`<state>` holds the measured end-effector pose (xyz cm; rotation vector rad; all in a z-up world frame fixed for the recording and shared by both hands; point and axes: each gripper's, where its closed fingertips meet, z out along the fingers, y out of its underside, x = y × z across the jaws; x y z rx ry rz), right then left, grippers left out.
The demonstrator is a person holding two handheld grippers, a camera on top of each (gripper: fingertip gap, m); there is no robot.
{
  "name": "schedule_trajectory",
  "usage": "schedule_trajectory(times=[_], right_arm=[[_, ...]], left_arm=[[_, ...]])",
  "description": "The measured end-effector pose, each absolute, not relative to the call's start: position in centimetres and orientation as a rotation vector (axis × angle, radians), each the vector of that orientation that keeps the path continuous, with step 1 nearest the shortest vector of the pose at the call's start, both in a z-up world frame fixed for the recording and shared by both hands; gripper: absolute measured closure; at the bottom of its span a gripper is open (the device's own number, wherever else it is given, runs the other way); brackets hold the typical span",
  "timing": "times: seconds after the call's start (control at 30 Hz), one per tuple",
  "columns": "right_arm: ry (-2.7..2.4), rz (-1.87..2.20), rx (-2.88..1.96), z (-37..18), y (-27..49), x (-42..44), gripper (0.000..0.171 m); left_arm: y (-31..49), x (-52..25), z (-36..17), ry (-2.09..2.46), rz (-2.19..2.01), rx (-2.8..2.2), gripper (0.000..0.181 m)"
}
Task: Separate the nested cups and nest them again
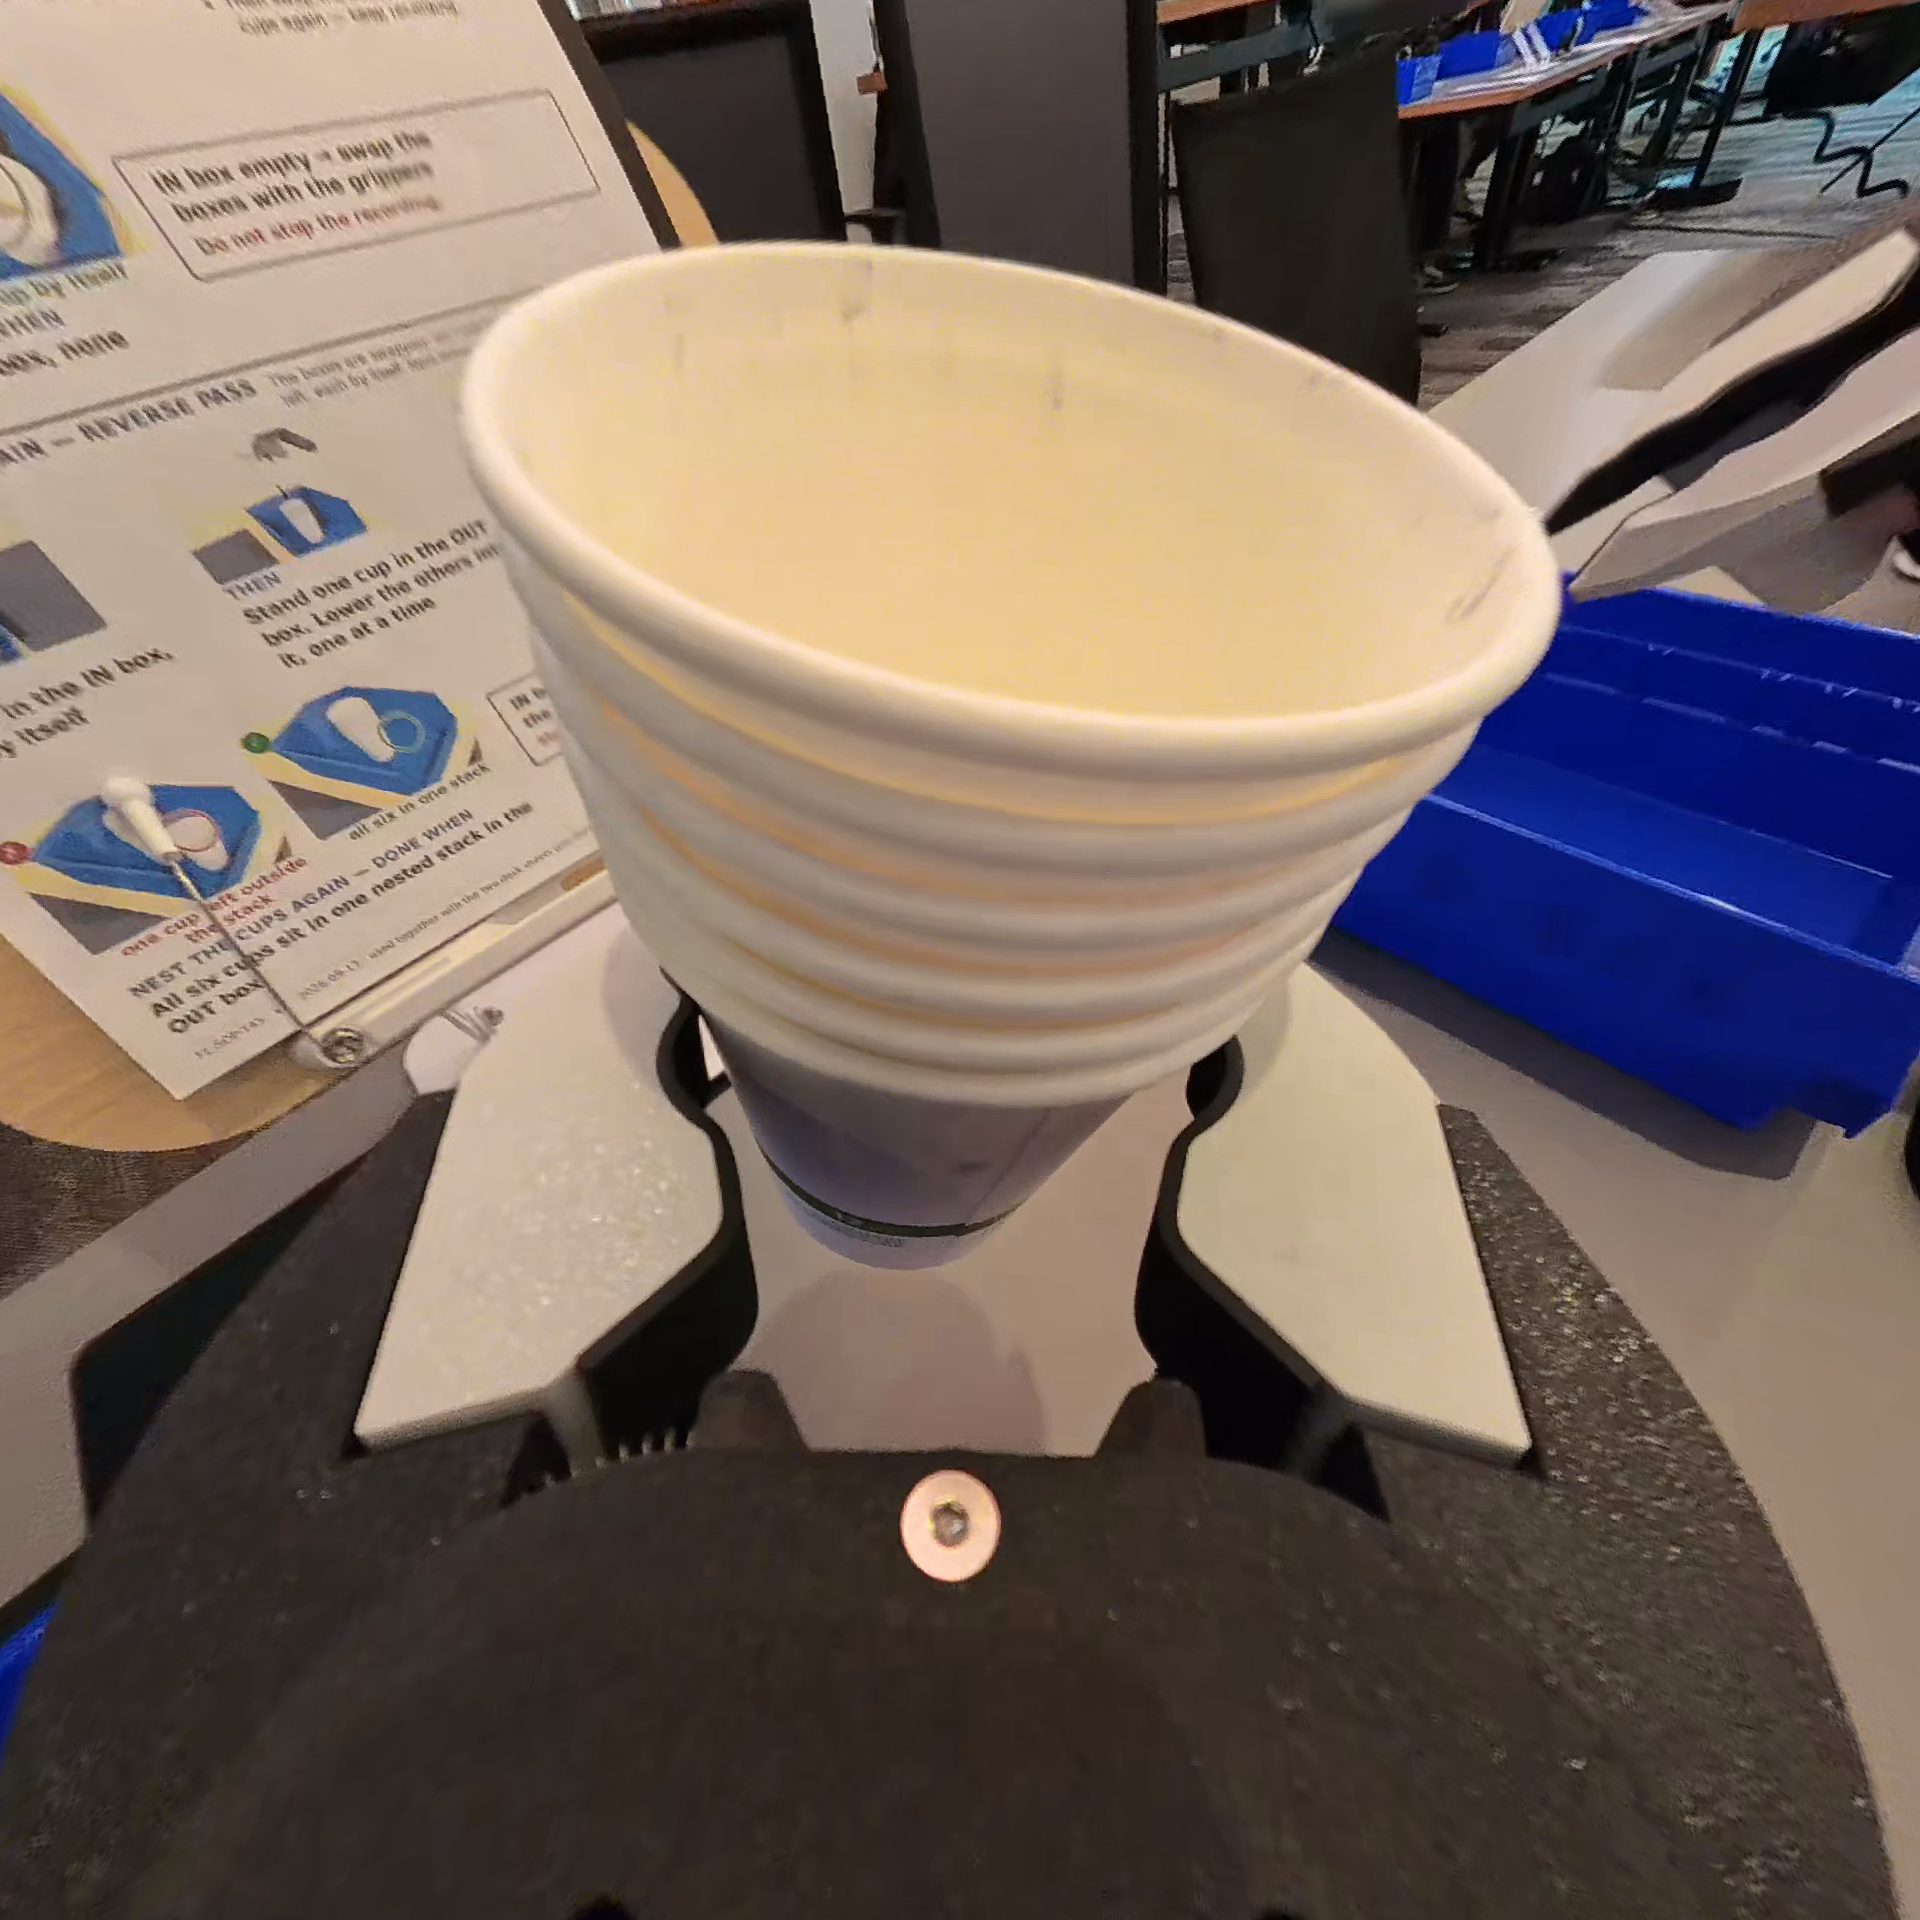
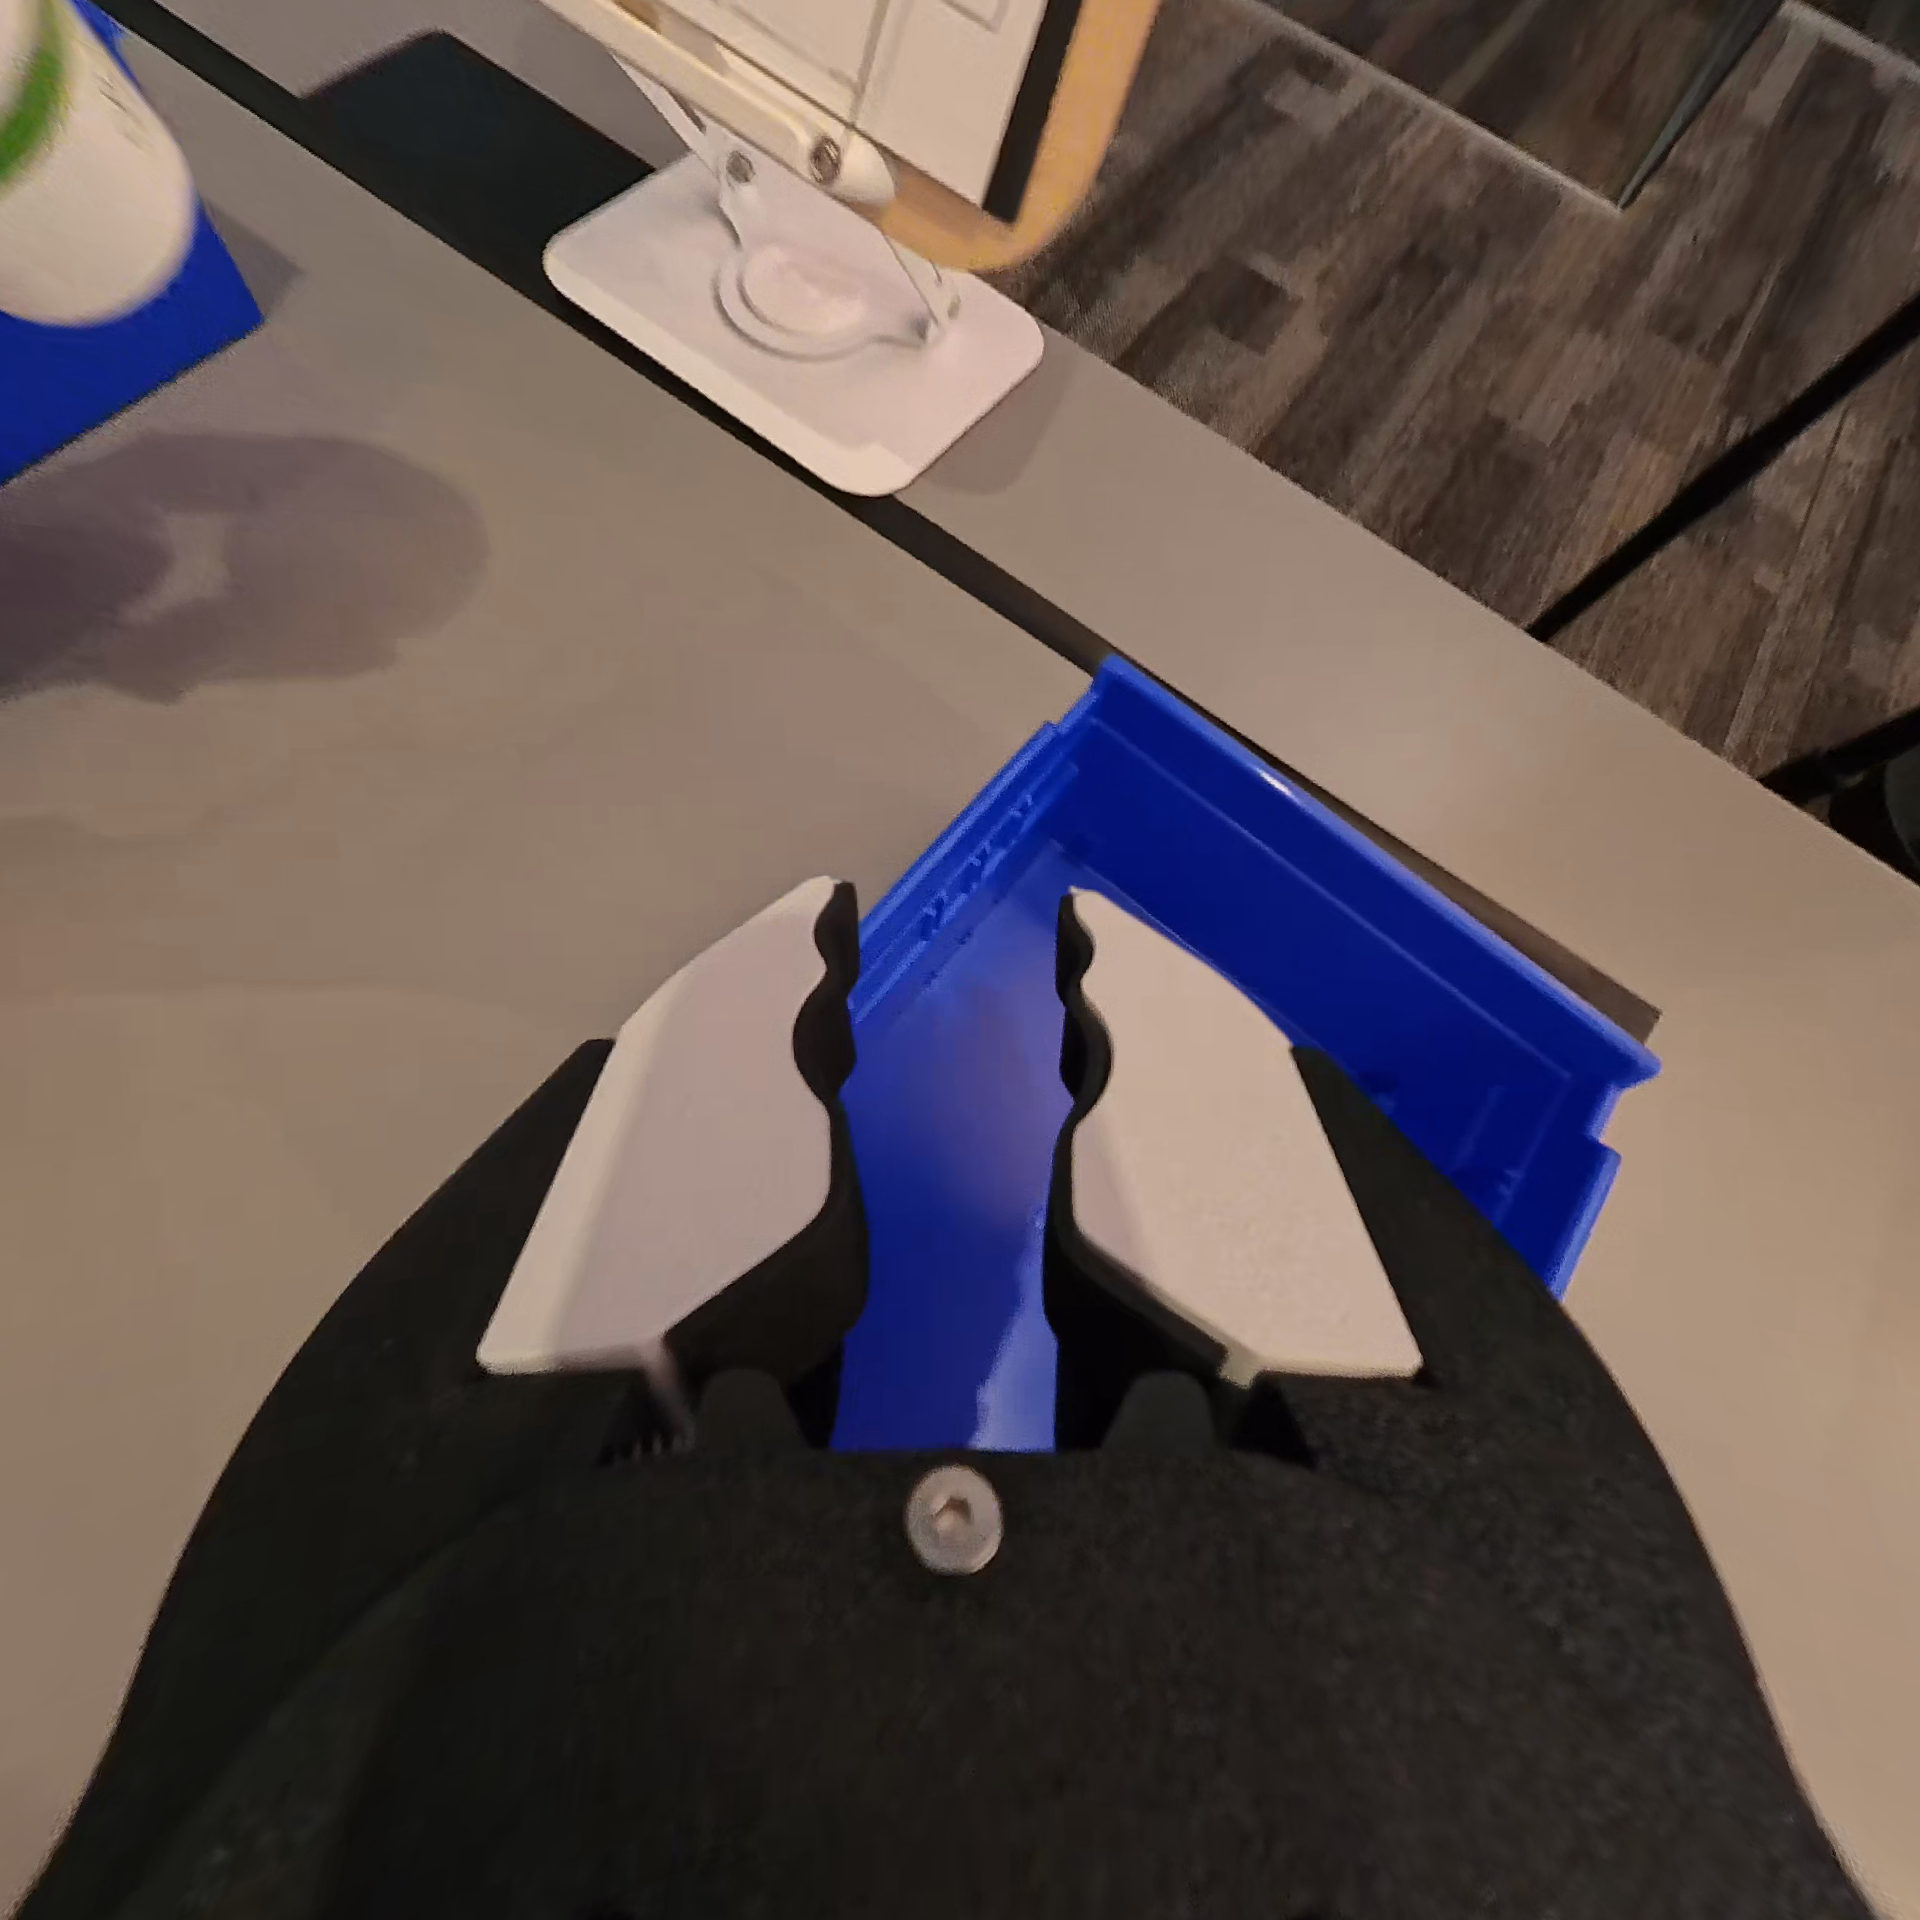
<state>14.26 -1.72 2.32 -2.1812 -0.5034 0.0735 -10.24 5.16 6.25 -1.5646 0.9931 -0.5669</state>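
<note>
The left gripper (image 1: 951, 1091) is clamped on the lower body of a nested stack of cups (image 1: 997, 665), holding it clear of the grey counter (image 1: 1714, 1299) with the mouth tilted toward the camera; several white rims show one above another. A blue bin (image 1: 1683, 831) lies just to the right of the stack, and an instruction sheet (image 1: 260, 520) on a stand is at the far left. The right gripper (image 2: 956, 935) hovers over the near corner of a blue bin (image 2: 1299, 883), its jaws narrowly parted with nothing between them; in the left wrist view its fingers reach toward the top rim from the right.

The step in hand looks like peeling off the top cup. To do it well, the right gripper should pinch only the uppermost rim, one finger inside the mouth and one outside just under the rolled edge. The left should hold firm low down without crushing the paper. A slight twist while drawing along the stack's axis should break any suction; a sideways pull risks dragging two cups out together.
</note>
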Motion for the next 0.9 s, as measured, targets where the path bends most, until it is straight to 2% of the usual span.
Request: schedule_trajectory(times=[0.6, 0.77, 0.9], right_arm=[[-0.829, 0.278, -2.001, 7.9, -3.6, 3.0, 0.137], [-1.091, 0.326, -1.949, 12.0, -3.5, -2.1, 0.136], [-1.343, 0.276, -1.951, 12.5, -3.2, -6.0, 0.137]], left_arm=[[5.4, -7.9, 2.9, 1.019, -0.677, -1.605, 0.089], [5.9, -7.9, 2.2, 1.014, -0.686, -1.630, 0.089], [5.9, -7.7, 1.9, 1.017, -0.712, -1.640, 0.089]])
